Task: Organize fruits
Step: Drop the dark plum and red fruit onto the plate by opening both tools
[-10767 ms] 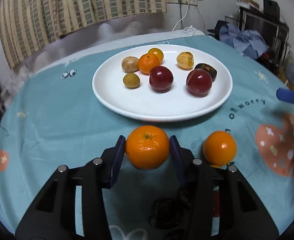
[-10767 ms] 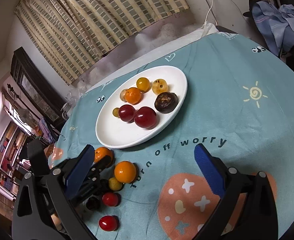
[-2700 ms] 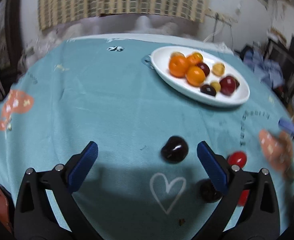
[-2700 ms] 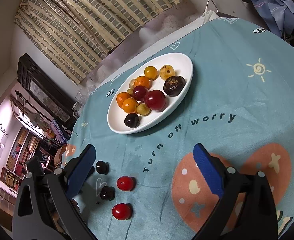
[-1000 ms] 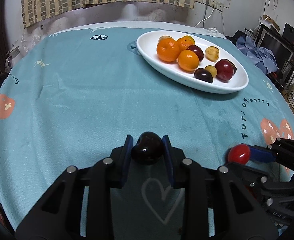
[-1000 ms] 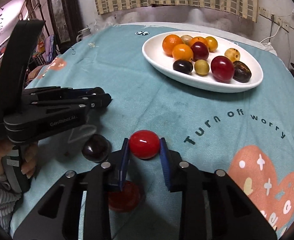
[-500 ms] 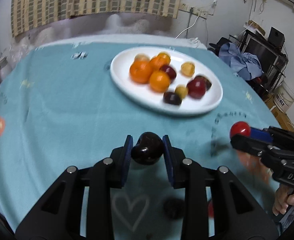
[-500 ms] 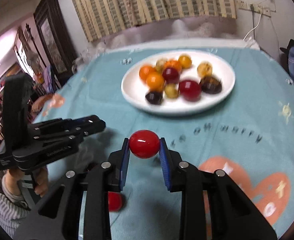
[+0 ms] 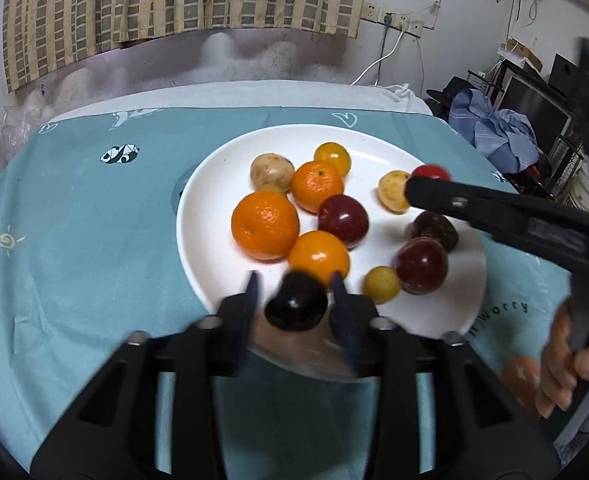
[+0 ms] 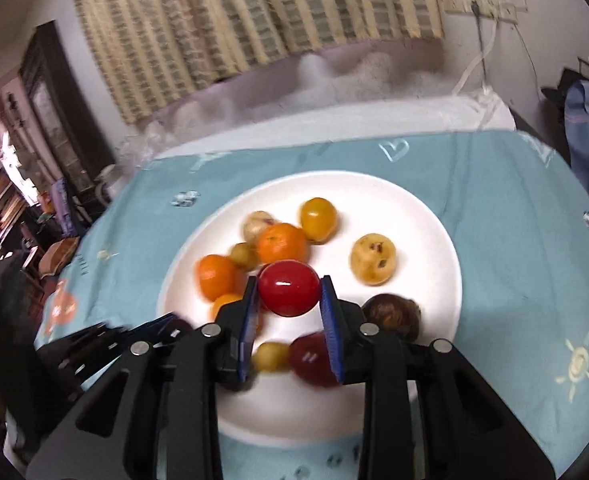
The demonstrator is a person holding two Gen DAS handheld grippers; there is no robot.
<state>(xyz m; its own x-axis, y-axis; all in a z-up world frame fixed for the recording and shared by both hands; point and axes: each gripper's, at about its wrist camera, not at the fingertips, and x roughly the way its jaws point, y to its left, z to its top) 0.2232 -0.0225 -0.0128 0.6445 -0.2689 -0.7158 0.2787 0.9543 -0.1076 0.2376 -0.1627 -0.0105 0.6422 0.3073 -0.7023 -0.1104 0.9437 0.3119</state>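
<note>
I have both grippers over the plate now, which I'll use as my landmark. My left gripper hangs over the plate's near rim, and its jaws have just been opening: the dark plum sits between the pads with a gap showing on each side, so I judge it released and dropping. My right gripper is above the plate's middle; its jaws have just been easing apart too, yet the red tomato looks touched by both pads, so I read it as grasped, though loosely.

My worries from here:

- The plum falls close to the near rim. If it strikes the sloping edge it could roll off onto the cloth.
- It could also land against the near orange, just beyond it toward the plate's centre, and nudge it into its neighbours.
- The tomato is smooth and round. With the grip slackening while my hand is in motion, it may slip out early and bounce off the maroon plum or the yellow fruit below it.
- The plate's middle is crowded, so a bouncing fruit has little bare space to settle.
- My right gripper's arm crosses the plate's right side in the left view; the two tools are near enough that a careless pull-back could clash them.
</note>
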